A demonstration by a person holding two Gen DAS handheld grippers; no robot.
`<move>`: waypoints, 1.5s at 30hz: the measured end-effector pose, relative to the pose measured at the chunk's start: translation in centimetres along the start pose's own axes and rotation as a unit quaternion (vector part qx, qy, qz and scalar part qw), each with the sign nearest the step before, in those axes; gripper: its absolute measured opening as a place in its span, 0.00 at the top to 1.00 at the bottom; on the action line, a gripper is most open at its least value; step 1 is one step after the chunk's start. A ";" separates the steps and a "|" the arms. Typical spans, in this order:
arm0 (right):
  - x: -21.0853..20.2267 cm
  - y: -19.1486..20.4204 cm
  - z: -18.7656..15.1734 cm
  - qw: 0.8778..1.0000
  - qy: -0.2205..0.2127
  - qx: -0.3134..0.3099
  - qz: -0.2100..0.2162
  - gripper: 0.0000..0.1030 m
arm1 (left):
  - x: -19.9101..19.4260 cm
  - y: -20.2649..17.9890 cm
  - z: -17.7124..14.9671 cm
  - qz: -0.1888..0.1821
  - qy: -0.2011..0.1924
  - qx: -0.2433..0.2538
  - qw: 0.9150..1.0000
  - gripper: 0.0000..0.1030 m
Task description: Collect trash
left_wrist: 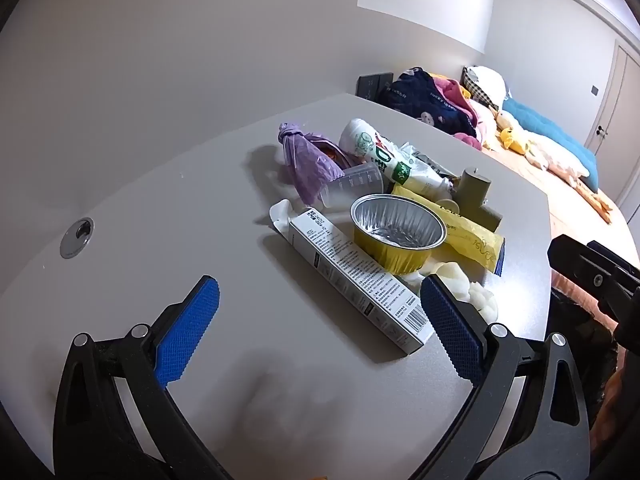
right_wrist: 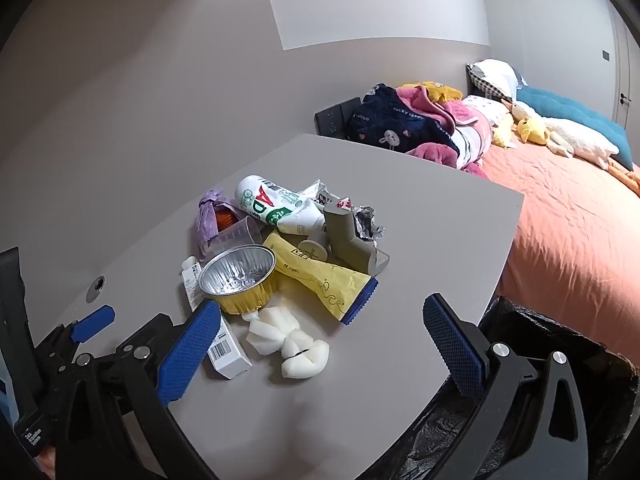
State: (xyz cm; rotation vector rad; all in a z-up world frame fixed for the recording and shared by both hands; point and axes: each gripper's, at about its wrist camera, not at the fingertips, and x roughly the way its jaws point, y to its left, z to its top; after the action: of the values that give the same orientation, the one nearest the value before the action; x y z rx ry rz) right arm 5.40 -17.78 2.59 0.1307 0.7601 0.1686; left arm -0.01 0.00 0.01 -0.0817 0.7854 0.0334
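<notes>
A pile of trash lies on the grey table (left_wrist: pixel 160 208). It holds a long white carton (left_wrist: pixel 356 276), a foil cup with a yellow wall (left_wrist: pixel 396 232), a yellow wrapper (left_wrist: pixel 468 232), a knotted purple bag (left_wrist: pixel 304 160), a white bottle (left_wrist: pixel 384 156), a clear measuring cup (left_wrist: pixel 352 188), a grey plastic fitting (left_wrist: pixel 476 196) and white foam pieces (right_wrist: pixel 288 340). My left gripper (left_wrist: pixel 320 312) is open and empty, its fingers on either side of the carton's near end. My right gripper (right_wrist: pixel 320 336) is open and empty above the foam pieces. The foil cup (right_wrist: pixel 240 276) also shows in the right wrist view.
A black bin bag (right_wrist: pixel 532 344) hangs open beside the table's right edge. A bed with an orange sheet (right_wrist: pixel 568 232), heaped clothes (right_wrist: pixel 412 124) and soft toys stands beyond. A round cable hole (left_wrist: pixel 78 232) is in the table at left. The wall is close behind.
</notes>
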 end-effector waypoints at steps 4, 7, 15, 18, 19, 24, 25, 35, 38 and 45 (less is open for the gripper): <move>0.1 0.0 0.0 1.000 0.000 0.000 0.000 0.02 | 0.0 -0.1 0.0 0.000 0.001 0.000 1.000 0.06; -0.1 0.0 0.0 1.000 -0.001 -0.002 0.000 0.02 | 0.0 0.0 0.0 -0.001 0.001 0.000 1.000 0.06; -0.1 0.0 0.0 1.000 -0.001 -0.002 0.000 0.02 | 0.0 0.0 0.0 -0.001 0.001 0.000 1.000 0.06; -0.1 -0.1 0.0 1.000 0.000 0.000 0.000 0.02 | -0.1 -0.1 -0.1 -0.002 0.002 0.001 1.000 0.06; -0.1 -0.1 0.0 1.000 0.001 0.000 0.000 0.02 | -0.1 -0.1 -0.2 -0.002 0.002 0.002 1.000 0.06; -0.1 -0.1 0.0 1.000 0.000 -0.002 0.001 0.02 | 0.0 0.0 -0.3 0.002 -0.002 0.007 1.000 0.06; 0.0 -0.2 0.0 1.000 0.001 -0.002 0.001 0.02 | 0.0 0.0 -0.3 0.002 -0.005 0.006 1.000 0.06; 0.2 -0.2 0.0 1.000 0.002 -0.001 0.004 0.02 | 0.3 -0.3 -0.2 -0.006 0.001 0.008 1.000 0.06; 0.3 -0.5 -0.1 1.000 0.004 -0.004 0.007 0.02 | 1.1 -0.6 -0.2 -0.008 0.015 0.009 1.000 0.06; 1.6 -1.3 0.3 0.999 0.021 0.005 0.029 0.02 | 2.4 -0.9 0.7 -0.024 0.024 -0.016 0.999 0.06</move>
State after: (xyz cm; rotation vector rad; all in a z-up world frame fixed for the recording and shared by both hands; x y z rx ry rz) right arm 6.93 -18.76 1.47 0.1582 0.7991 0.2231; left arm 2.25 -0.84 -1.09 -0.1317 0.8310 -0.0005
